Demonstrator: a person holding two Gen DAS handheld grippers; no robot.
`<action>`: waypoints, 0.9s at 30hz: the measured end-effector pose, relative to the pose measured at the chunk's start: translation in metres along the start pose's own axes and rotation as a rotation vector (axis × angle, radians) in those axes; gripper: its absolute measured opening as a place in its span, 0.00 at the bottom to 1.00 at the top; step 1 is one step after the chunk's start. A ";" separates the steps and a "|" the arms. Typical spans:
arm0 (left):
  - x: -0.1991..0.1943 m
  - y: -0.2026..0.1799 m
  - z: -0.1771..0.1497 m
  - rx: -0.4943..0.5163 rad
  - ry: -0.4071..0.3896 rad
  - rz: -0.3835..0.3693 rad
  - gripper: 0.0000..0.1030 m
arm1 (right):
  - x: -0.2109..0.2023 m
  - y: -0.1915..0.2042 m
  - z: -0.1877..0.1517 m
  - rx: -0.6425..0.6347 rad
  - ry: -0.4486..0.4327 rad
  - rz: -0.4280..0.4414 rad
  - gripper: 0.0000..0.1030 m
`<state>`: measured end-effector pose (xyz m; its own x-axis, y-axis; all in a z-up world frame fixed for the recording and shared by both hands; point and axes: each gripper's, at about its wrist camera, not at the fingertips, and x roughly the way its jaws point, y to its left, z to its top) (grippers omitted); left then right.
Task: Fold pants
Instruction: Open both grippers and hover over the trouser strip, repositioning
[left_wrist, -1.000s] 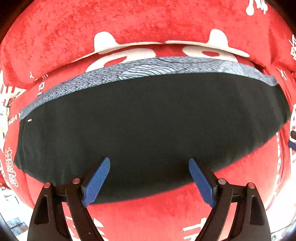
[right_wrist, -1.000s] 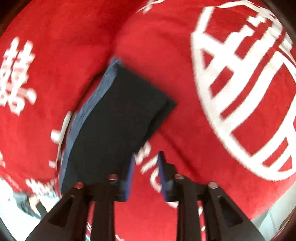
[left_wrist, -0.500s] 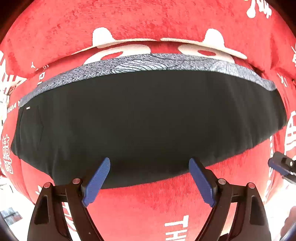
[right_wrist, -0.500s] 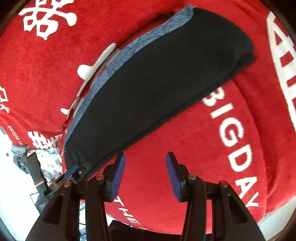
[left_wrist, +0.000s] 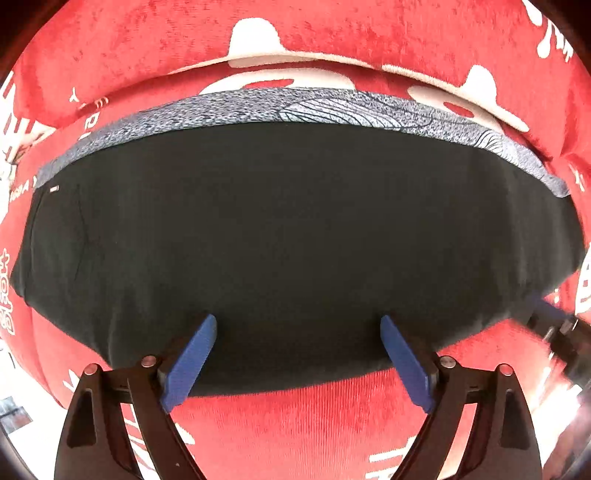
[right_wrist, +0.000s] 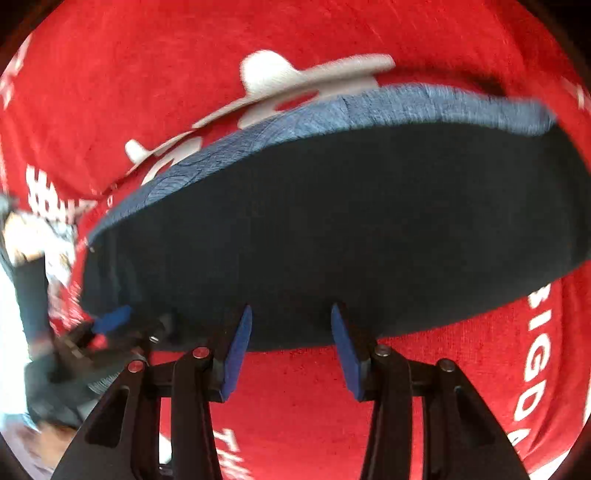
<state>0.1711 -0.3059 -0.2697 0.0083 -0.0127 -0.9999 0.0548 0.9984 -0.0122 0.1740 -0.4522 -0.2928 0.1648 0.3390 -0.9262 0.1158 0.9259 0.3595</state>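
I hold both claws over the near edge of the folded black pants (left_wrist: 295, 236) on the red printed velvet surface (left_wrist: 295, 424). The left claw (left_wrist: 297, 354) gapes wide and empty; the right claw (right_wrist: 291, 347), half open, grips nothing. Closing shallow risks pinching only the top layer, undoing the fold.

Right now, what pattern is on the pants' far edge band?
Speckled blue-grey with fine leaf-like line drawings on the band; clearest in the left wrist view.
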 end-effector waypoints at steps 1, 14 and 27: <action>-0.003 0.000 -0.001 0.002 0.002 -0.005 0.89 | 0.000 0.003 -0.005 -0.013 0.025 -0.024 0.47; -0.028 0.013 -0.023 0.108 0.009 -0.036 0.89 | -0.034 -0.018 -0.070 0.263 0.053 0.072 0.49; -0.042 0.014 -0.027 0.216 -0.001 -0.026 0.89 | -0.049 0.010 -0.081 0.319 -0.037 0.087 0.85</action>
<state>0.1444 -0.2903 -0.2285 0.0047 -0.0380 -0.9993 0.2672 0.9630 -0.0353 0.0881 -0.4461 -0.2527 0.2221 0.4028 -0.8879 0.3997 0.7930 0.4597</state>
